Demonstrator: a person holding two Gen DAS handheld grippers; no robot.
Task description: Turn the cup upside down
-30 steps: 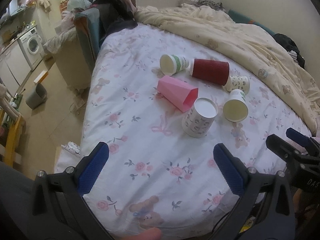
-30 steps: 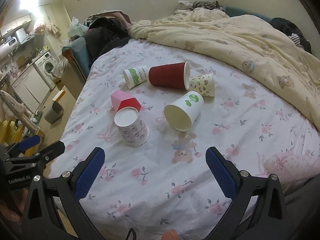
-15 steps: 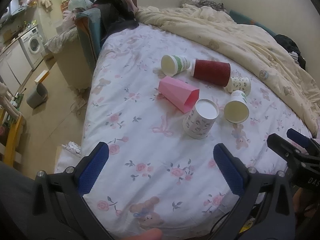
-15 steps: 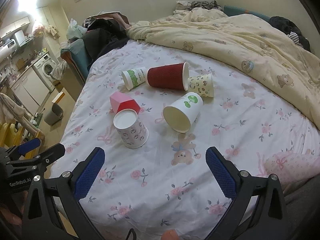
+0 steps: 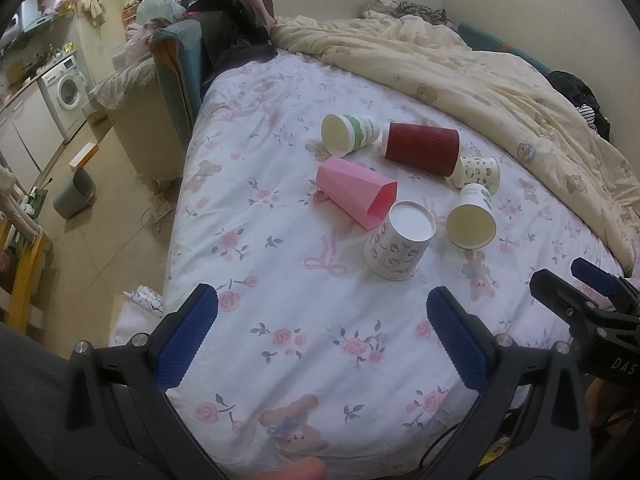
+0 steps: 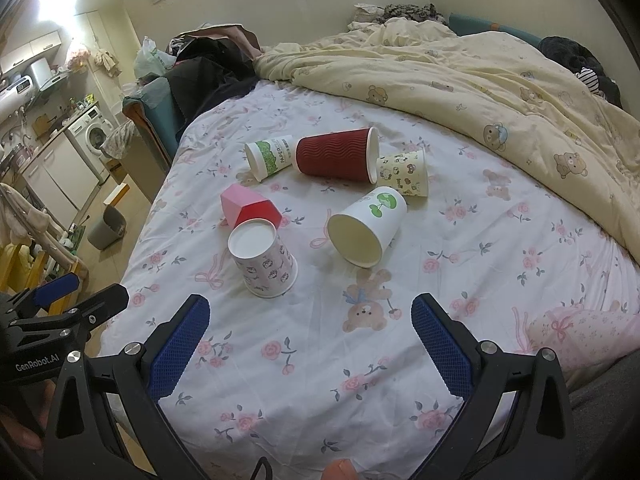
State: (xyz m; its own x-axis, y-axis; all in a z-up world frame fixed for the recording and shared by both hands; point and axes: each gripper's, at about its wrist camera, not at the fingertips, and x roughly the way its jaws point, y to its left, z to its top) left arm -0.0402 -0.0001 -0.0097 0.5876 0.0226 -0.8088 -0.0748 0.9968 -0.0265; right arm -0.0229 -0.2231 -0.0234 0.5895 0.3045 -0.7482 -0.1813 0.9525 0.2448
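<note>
Several paper cups sit on the floral bed sheet (image 5: 280,280). A white cup with small prints (image 5: 398,242) (image 6: 264,260) stands upside down. A pink cup (image 5: 356,190) (image 6: 250,208), a green-print cup (image 5: 350,134) (image 6: 270,158), a dark red ribbed cup (image 5: 422,148) (image 6: 336,154), a small patterned cup (image 5: 478,172) (image 6: 404,172) and a white cup with a green tree (image 5: 472,218) (image 6: 366,226) lie on their sides. My left gripper (image 5: 320,336) and right gripper (image 6: 310,340) are open and empty, hovering near the bed's front edge, short of the cups.
A cream quilt (image 6: 480,92) is bunched along the back and right of the bed. Dark clothes (image 5: 236,20) pile at the bed's far left corner. The floor with a grey bin (image 5: 74,194) and washing machine (image 5: 66,90) lies left of the bed.
Both grippers have drifted slightly; the views shifted a little. The cups have not moved and both grippers stayed open.
</note>
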